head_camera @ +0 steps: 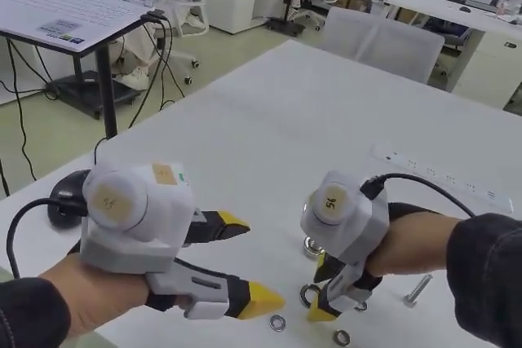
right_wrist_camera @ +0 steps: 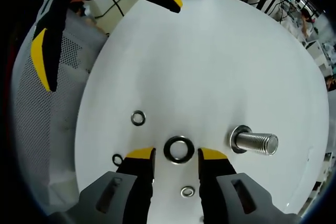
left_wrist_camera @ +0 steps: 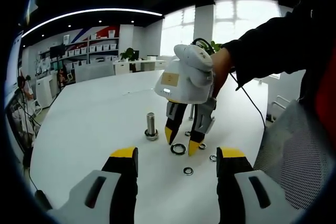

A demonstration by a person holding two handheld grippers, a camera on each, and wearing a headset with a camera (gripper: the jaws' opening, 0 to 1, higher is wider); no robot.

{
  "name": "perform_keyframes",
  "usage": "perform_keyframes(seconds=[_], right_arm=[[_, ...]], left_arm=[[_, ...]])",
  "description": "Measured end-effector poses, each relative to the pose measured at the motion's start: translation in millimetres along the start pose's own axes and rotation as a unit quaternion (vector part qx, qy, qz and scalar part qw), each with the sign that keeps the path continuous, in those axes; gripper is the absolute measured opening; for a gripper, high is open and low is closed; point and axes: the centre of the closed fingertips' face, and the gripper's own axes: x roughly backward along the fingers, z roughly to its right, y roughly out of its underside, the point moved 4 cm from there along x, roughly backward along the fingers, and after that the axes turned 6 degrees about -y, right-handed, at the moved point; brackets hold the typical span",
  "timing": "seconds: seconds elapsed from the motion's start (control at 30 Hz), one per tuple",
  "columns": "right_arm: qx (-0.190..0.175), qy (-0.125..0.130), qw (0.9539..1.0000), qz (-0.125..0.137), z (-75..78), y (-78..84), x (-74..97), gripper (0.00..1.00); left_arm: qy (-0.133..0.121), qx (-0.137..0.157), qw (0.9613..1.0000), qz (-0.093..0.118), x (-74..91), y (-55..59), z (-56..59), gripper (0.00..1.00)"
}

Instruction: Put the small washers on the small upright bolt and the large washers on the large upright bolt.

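The large bolt [head_camera: 312, 244] is the hardest thing for me to read. In the head view the right gripper [head_camera: 319, 288] covers all but its base, close to the near edge of the bench [head_camera: 326, 112]. The left gripper view shows the bolt whole, standing upright just beside the right gripper. The right gripper view has it just beside that gripper's right jaw.

The small bolt [head_camera: 418, 289] sits nearer the bench's right edge, close to my right sleeve [head_camera: 489, 275]. It looks slanted in the head view, and I cannot tell whether it stands or lies.

The right gripper points down at the bench with its jaws spread, and the large washer [right_wrist_camera: 178, 149] lies flat between the tips. Its own view shows bare bench on either side of the washer, so nothing is pinched. In the head view the lower jaw half hides that washer.

The left gripper [head_camera: 249, 262] is toward the bench's left edge. Its jaws are wide apart, hold nothing, and aim at the right gripper.

In the right gripper view I count three small washers [right_wrist_camera: 138, 118]. One lies beyond the tips, one is partly cut off by the left jaw, and one lies between the jaws nearer the camera. The left gripper view shows them scattered around the right gripper's tips, too tiny to count surely.
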Motion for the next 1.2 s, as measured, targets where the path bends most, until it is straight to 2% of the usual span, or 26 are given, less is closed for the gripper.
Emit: perform_keyframes(seconds=[0.57, 1.2], right_arm=[[0.006, 0.002, 1.0, -0.005, 0.3, -0.5, 0.1, 0.25], [0.003, 0.002, 0.9999, -0.01, 0.9, -1.8, 0.9, 0.24]], left_arm=[[-0.002, 0.0, 1.0, 0.001, 0.4, 0.3, -0.1, 0.59], [-0.001, -0.001, 1.0, 0.001, 0.8, -0.3, 0.6, 0.58]])
